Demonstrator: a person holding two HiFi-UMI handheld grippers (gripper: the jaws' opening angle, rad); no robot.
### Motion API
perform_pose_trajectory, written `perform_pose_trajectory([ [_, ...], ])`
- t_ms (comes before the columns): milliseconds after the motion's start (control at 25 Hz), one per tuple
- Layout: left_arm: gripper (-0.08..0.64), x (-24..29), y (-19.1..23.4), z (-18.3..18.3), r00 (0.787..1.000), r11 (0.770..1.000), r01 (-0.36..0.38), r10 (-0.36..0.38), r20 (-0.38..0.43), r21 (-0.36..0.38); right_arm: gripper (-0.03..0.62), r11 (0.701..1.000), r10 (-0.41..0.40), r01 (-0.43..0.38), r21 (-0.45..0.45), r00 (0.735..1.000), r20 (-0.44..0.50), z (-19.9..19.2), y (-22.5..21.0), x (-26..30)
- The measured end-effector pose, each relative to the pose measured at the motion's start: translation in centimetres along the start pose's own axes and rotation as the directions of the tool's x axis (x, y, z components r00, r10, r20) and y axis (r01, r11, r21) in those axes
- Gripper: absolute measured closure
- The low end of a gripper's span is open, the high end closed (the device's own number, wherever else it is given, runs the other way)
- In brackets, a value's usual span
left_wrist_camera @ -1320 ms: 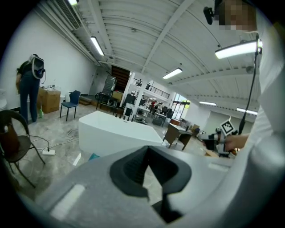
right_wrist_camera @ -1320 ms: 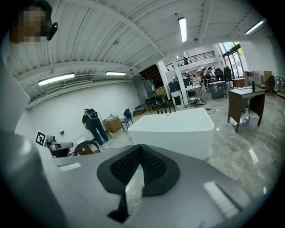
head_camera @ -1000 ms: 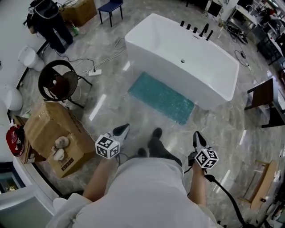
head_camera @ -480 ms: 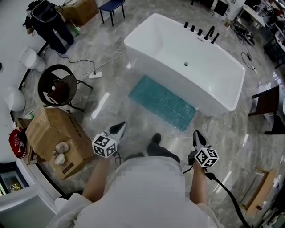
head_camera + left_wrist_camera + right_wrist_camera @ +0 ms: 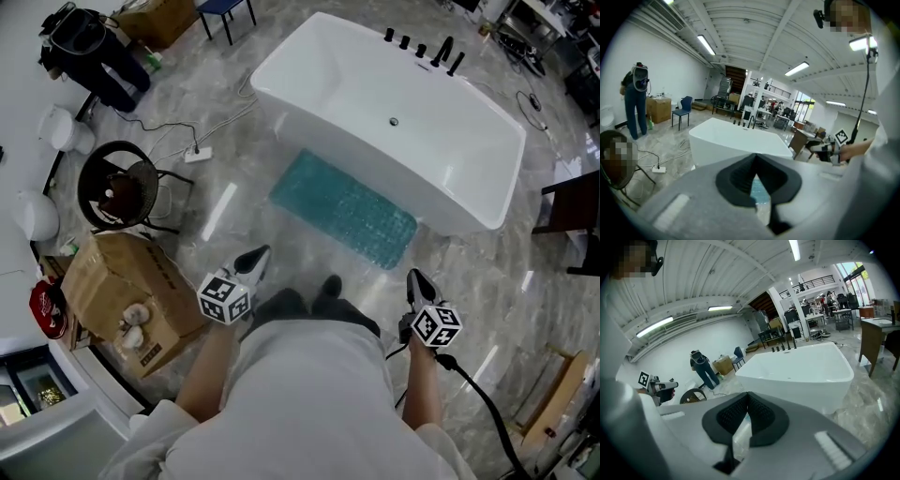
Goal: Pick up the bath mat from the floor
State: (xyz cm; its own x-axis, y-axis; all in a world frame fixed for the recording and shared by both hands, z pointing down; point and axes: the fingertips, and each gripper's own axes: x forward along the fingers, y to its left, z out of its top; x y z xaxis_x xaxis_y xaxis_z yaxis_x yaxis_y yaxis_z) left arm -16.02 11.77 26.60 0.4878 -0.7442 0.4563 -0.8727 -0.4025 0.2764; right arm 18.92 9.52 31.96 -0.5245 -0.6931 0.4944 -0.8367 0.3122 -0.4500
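The teal bath mat [image 5: 342, 208] lies flat on the grey marble floor along the near side of the white bathtub [image 5: 394, 112]. My left gripper [image 5: 255, 258] is held out in front of me, shut and empty, short of the mat's near left corner. My right gripper [image 5: 417, 278] is also shut and empty, below the mat's right end. In the left gripper view the shut jaws [image 5: 756, 155] point at the tub [image 5: 731, 140], and a sliver of mat [image 5: 758, 190] shows beneath them. In the right gripper view the closed jaws [image 5: 748, 393] face the tub [image 5: 801, 371].
A cardboard box [image 5: 122, 286] and a round black chair [image 5: 122, 183] stand at the left. A power strip with cables [image 5: 197, 155] lies on the floor beyond. A person [image 5: 94, 56] stands at the far left. Dark wooden furniture [image 5: 572, 206] is at the right.
I have stepped forward, so the tub and mat have shifted slightly in the head view. Both grippers stay shut and held out in front of me.
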Motion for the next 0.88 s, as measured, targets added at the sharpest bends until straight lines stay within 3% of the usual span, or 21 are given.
perform_pose_trajectory([
  [440, 0.558, 4.3, 3.5, 2.2, 0.994, 0.994, 0.100, -0.097, -0.057, 0.048, 0.586, 0.993, -0.092, 0.090, 0.070, 0.995, 0.028, 0.3, 0.3, 1.6],
  [880, 0.558, 9.1, 11.2, 5.1, 0.970, 0.967, 0.226, -0.212, -0.123, 0.117, 0.586, 0.968, -0.223, 0.215, 0.129, 0.973, 0.053, 1.1, 2.8, 6.4],
])
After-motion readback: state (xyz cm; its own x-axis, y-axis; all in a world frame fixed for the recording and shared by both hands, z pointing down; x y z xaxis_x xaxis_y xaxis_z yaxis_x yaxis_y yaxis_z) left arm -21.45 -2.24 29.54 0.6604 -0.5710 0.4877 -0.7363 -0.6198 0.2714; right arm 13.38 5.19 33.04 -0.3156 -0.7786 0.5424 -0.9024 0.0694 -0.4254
